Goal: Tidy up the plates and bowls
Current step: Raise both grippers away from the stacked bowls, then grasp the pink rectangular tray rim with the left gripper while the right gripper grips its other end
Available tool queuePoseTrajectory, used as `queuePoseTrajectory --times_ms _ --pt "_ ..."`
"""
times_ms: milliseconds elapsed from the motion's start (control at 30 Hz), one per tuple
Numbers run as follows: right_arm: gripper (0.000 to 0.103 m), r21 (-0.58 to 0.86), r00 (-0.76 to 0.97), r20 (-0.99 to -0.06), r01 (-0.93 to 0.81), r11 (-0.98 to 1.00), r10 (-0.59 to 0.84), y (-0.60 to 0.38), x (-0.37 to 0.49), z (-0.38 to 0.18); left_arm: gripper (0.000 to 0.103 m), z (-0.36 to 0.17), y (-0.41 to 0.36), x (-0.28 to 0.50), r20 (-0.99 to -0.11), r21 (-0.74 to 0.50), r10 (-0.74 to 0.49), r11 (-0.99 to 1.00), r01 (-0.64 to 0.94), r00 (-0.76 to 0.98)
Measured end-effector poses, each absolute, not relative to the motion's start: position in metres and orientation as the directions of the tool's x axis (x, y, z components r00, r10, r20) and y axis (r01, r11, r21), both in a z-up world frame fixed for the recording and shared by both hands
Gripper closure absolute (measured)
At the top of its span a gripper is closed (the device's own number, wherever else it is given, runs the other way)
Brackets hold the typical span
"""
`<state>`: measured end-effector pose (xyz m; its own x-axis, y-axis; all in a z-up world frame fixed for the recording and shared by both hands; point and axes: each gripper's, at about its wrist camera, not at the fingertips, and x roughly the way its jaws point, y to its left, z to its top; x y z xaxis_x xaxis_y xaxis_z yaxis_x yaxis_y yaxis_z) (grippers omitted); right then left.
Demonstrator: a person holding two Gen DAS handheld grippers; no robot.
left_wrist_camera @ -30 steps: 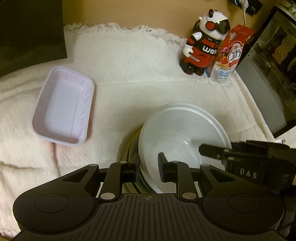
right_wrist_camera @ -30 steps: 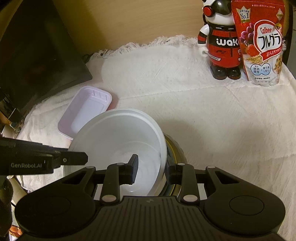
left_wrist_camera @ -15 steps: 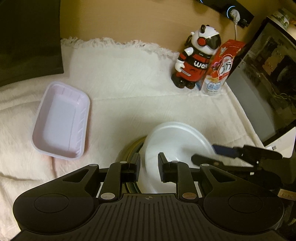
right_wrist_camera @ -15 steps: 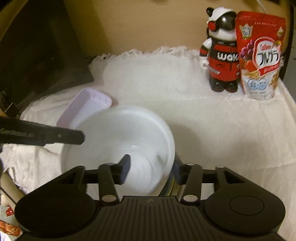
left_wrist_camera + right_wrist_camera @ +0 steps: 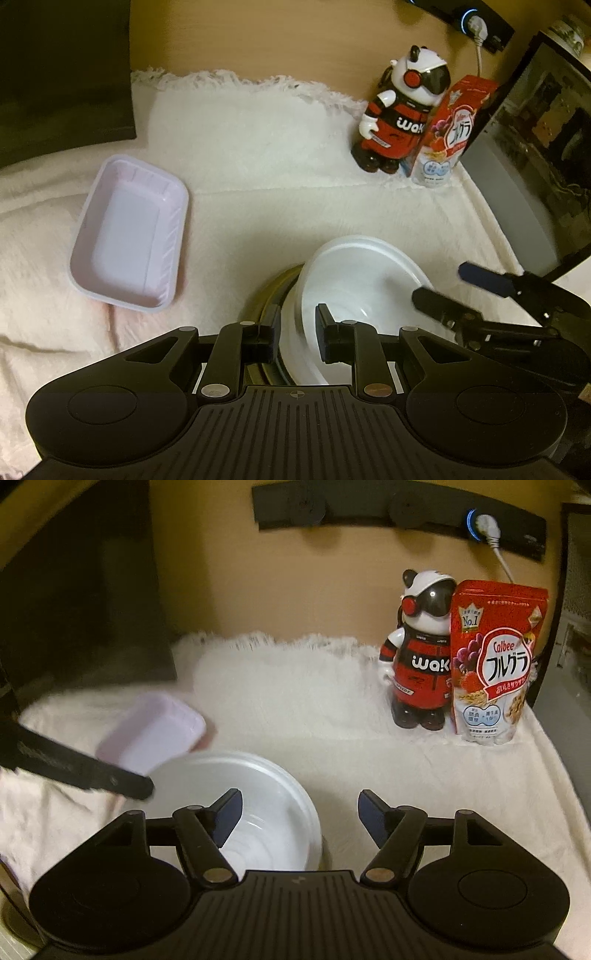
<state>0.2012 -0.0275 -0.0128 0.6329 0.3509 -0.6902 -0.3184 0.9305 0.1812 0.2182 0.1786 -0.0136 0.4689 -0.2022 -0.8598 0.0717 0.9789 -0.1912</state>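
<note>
Left wrist view, left to right: lilac rectangular tray (image 5: 129,236) flat on white cloth (image 5: 258,147); left gripper (image 5: 297,334) with fingers (image 5: 271,332) clamped on near rim of white bowl (image 5: 354,280), seated on gold-rimmed plate (image 5: 273,295); right gripper (image 5: 443,288) beside bowl's right rim, panda figurine (image 5: 400,110) and cereal bag (image 5: 448,136) behind. Right wrist view: bowl (image 5: 258,794) low left, right gripper (image 5: 299,812) fingers (image 5: 373,819) opening, pads clear of rim, nothing pressed between.
</note>
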Motion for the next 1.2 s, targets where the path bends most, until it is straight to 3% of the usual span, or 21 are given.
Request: queuePoseTrajectory --times_ms 133,200,367,967,1067,1200 --pt "0.037 0.245 0.542 -0.760 -0.272 0.931 0.358 -0.032 0.213 -0.023 0.080 -0.013 0.177 0.216 -0.859 -0.195 -0.210 0.977 0.080 0.467" --pt "0.059 0.261 0.513 -0.778 -0.259 0.930 0.362 -0.035 0.214 -0.029 0.080 -0.014 0.177 0.216 -0.860 -0.198 -0.213 0.977 0.081 0.464" --pt "0.077 0.264 0.488 -0.793 -0.266 0.927 0.365 -0.032 0.210 -0.035 0.080 -0.018 0.179 0.217 -0.858 -0.229 -0.238 0.970 0.076 0.455" --pt "0.077 0.228 0.494 -0.804 -0.259 0.939 0.331 -0.033 0.209 -0.015 0.080 0.000 0.243 0.221 -0.791 -0.346 -0.311 0.938 0.033 0.528" --pt "0.077 0.216 0.486 -0.812 -0.266 0.940 0.324 -0.030 0.222 0.000 0.080 0.004 0.274 0.226 -0.773 -0.327 -0.248 0.945 -0.031 0.584" --pt "0.073 0.260 0.435 -0.827 -0.266 0.928 0.356 -0.016 0.258 0.022 0.080 0.006 0.307 0.244 -0.776 -0.192 -0.061 0.971 -0.142 0.628"
